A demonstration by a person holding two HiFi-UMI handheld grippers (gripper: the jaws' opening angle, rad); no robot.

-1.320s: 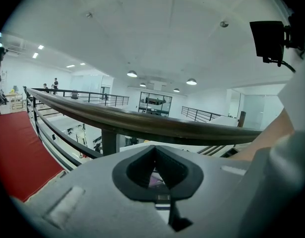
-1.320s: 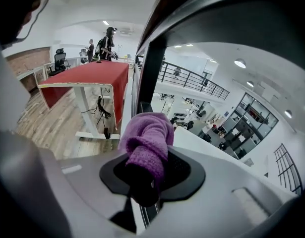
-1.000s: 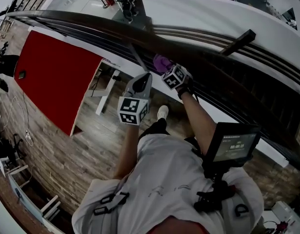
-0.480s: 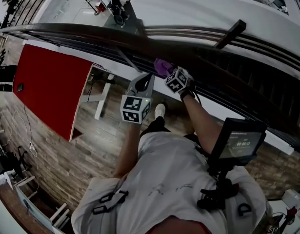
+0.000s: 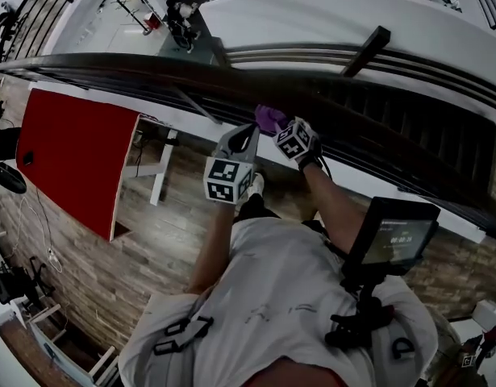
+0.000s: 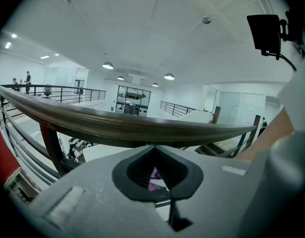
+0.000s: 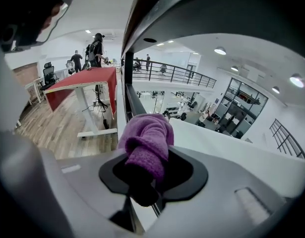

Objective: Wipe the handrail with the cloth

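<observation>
While right claw [image 7: 142, 176] grips cloth [image 7: 148, 142] by handrail [image 5: 151, 64], nearer post [image 5: 367, 50] than before

Head view dim and greyish, heavy fisheye bend at edges. Left gripper view bright: ceiling lamps [image 6: 108, 65] above and beyond the jaws, black vignette corners, handrail [image 6: 117, 125] just ahead dark, underside in shadow. Right gripper view: cloth [image 7: 147, 143] in the jaws sharp, handrail overhead a dark blurred mass.
</observation>
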